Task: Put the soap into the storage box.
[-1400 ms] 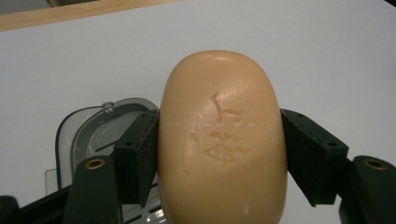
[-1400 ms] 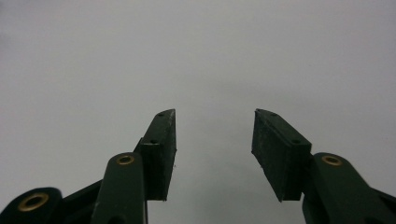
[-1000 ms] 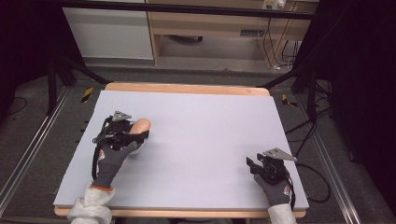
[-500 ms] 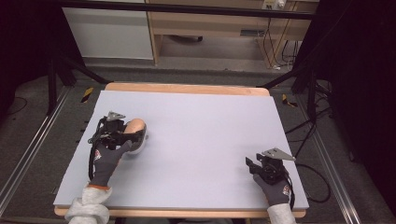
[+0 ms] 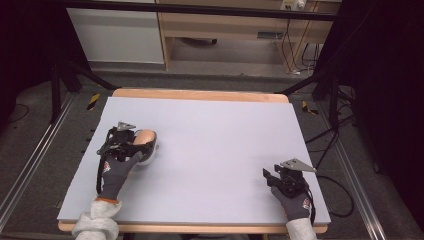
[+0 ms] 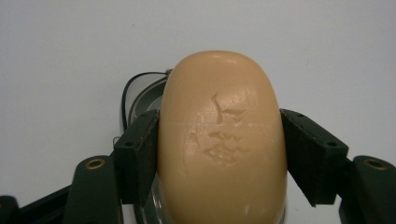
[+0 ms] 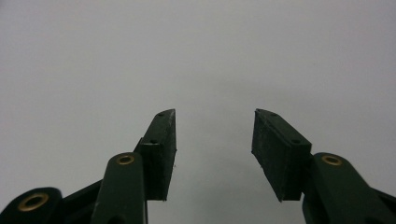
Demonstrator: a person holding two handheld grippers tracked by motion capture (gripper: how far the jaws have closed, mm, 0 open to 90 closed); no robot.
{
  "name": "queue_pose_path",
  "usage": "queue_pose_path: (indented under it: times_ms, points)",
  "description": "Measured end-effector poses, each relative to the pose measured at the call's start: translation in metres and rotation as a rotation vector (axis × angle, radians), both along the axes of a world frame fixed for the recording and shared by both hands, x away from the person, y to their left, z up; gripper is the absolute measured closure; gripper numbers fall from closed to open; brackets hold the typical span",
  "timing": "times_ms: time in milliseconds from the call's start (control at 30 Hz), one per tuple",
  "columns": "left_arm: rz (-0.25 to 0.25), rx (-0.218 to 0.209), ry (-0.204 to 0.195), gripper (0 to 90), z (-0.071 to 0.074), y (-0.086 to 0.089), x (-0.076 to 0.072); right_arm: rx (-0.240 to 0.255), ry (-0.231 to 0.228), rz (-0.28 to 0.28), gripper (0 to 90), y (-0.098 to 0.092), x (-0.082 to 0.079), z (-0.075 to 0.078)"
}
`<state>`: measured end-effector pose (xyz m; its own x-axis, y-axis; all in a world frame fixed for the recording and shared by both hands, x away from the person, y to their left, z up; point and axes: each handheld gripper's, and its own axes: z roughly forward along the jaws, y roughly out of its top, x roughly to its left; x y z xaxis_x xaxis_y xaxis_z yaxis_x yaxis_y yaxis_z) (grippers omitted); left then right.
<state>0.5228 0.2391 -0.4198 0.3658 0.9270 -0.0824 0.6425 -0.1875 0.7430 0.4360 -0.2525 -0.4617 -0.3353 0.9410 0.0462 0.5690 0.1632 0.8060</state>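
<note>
Table: pale lavender-grey top with a light wood edge, seen from above.
Left gripper: over the left part of the table, held in a grey-gloved hand; a grey three-cornered plate sits on top.
Tan object: rounded, smooth, lodged at the front of the left gripper; a pale, whitish item lies just beneath it, too small to identify.
Right gripper: near the front right corner of the table, held in the other gloved hand; its fingers are too small here to judge their spacing.
Sleeves: light-coloured cuffs at both wrists, at the near edge.
Surroundings: dark floor, black stand legs, cables at right, wooden furniture beyond the far edge.
</note>
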Motion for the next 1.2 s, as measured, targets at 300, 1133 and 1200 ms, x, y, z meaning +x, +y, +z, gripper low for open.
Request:
queue_pose_path:
  times_ms: [300, 1133, 1200]
  points:
    - [0.010, 0.002, 0.007, 32.1, -0.0046, 0.0012, 0.0009, -0.001, 0.001, 0.001, 49.7, 0.0003, 0.0001, -0.0002]
    - [0.020, -0.002, 0.021, 31.8, -0.0098, 0.0023, 0.0019, 0.000, -0.002, 0.004, 48.7, 0.0005, 0.0003, -0.0007]
    - [0.018, 0.003, 0.022, 30.5, -0.0101, 0.0018, 0.0018, 0.000, -0.002, 0.004, 48.7, 0.0006, 0.0002, -0.0006]
